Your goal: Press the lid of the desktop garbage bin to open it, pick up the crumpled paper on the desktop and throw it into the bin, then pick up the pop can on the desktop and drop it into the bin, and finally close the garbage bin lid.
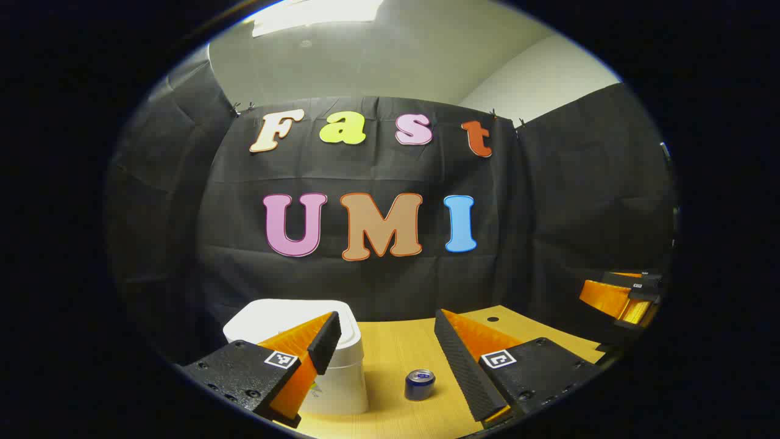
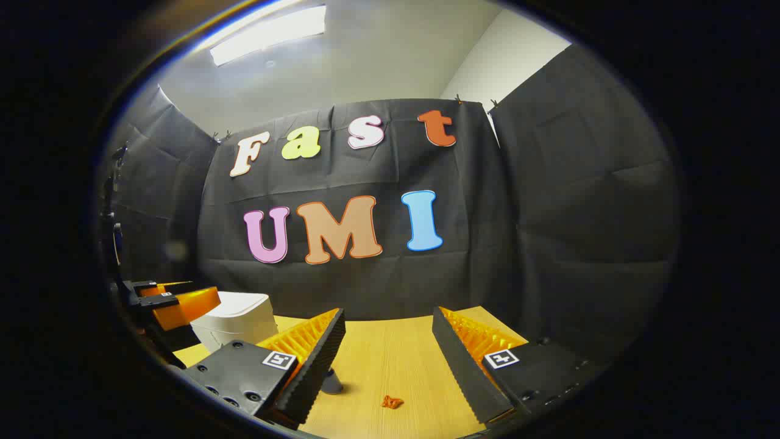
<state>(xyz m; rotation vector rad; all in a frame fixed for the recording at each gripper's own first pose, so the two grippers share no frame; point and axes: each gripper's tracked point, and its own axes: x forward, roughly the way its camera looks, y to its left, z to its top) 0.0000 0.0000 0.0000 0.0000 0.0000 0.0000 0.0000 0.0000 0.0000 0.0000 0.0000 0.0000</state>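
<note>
Starting out, we judge: bin (image 1: pixel 332 366) lid down, pop can (image 1: pixel 420 385) on bench (image 1: pixel 390 353), left hand-held gripper (image 1: pixel 384 341) and right hand-held gripper (image 2: pixel 387 338) both open, empty; everything left.

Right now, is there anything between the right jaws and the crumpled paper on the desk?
Nothing visible. In the right gripper view the crumpled paper lies on bare desktop just ahead of the open right gripper, between its jaws' lines. The pop can stands off to the left, partly hidden behind one jaw, clear of that path.

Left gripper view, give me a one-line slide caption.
Open left gripper hovers above the wooden table, closed white bin and upright pop can ahead.
</note>
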